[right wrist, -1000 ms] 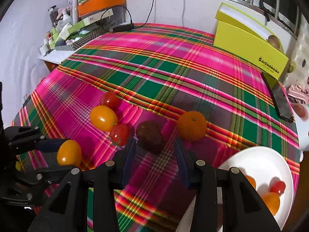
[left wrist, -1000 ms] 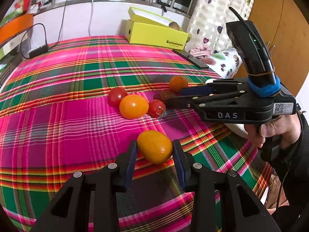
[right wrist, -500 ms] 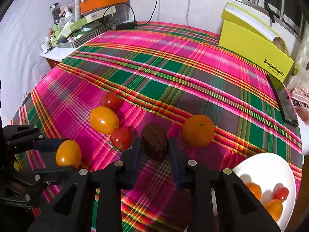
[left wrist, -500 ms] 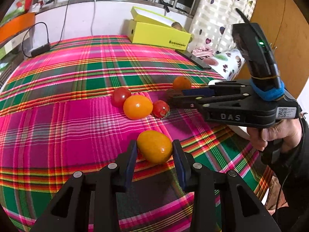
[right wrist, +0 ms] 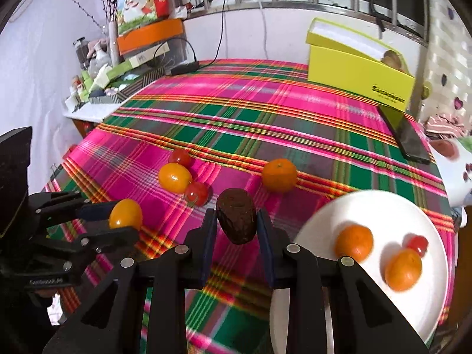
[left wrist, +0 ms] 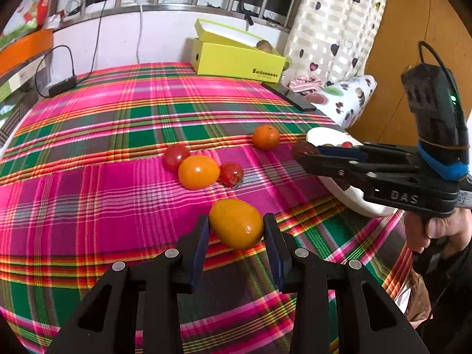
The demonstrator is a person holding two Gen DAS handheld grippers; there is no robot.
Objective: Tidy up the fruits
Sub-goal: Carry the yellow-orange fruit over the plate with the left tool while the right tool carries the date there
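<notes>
My left gripper (left wrist: 236, 228) is shut on an oval yellow-orange fruit (left wrist: 236, 224) near the front of the plaid cloth. The right wrist view shows the same fruit (right wrist: 125, 214) at the left. A dark brown fruit (right wrist: 236, 219) sits between the pads of my shut right gripper (right wrist: 236, 227), lifted off the cloth beside the white plate (right wrist: 383, 206). On the plate lie two orange fruits (right wrist: 354, 242) and a small red tomato (right wrist: 417, 243). Loose on the cloth are a mandarin (right wrist: 279, 175), a yellow-orange fruit (right wrist: 174, 177) and two red tomatoes (right wrist: 196, 193).
At the back right a yellow open box (right wrist: 357, 65) stands, with a black phone (right wrist: 404, 135) in front of it. A cluttered shelf (right wrist: 118, 70) borders the table on the left. A person's hand (left wrist: 433, 230) holds the right gripper at the table's right edge.
My right gripper closed on the brown fruit, lifted it and carried it toward the plate. The left gripper kept still with its fruit.
</notes>
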